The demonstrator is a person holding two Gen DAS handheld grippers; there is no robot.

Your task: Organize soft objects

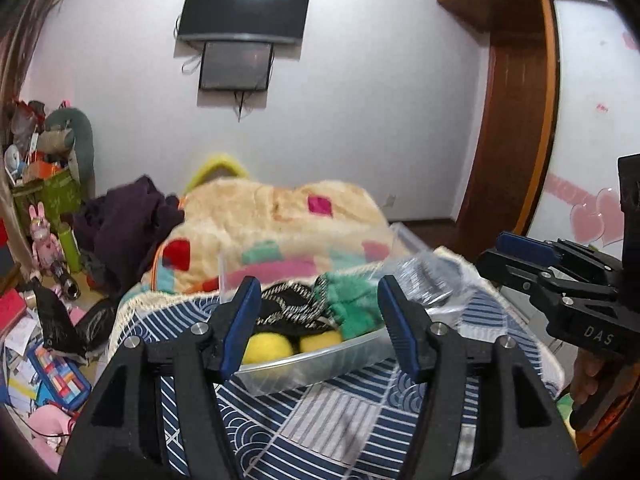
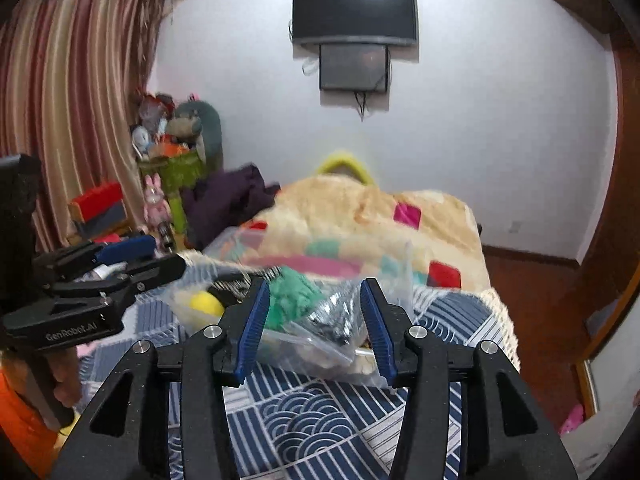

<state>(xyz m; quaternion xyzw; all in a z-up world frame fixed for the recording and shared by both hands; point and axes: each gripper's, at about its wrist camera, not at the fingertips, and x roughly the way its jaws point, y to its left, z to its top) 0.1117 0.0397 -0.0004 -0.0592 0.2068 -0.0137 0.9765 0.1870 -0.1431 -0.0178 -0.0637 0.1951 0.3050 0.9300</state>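
A clear plastic bin (image 1: 320, 364) sits on the blue patterned bedspread (image 1: 340, 420). It holds two yellow soft balls (image 1: 266, 350), a black-and-white knit piece (image 1: 292, 304) and a green fluffy item (image 1: 352, 300). My left gripper (image 1: 316, 328) is open just in front of the bin, above the bedspread. In the right wrist view, my right gripper (image 2: 314, 328) is open with a clear plastic bag (image 2: 332, 332) between its fingers; the green item (image 2: 292, 300) and a yellow ball (image 2: 206, 304) lie behind it. Each gripper shows at the edge of the other's view.
A cream fleece blanket with coloured squares (image 1: 280, 224) is heaped behind the bin, with dark purple clothing (image 1: 124, 224) to its left. Toys, boxes and papers (image 1: 40, 320) clutter the floor at left. A wooden wardrobe (image 1: 516, 120) stands at right.
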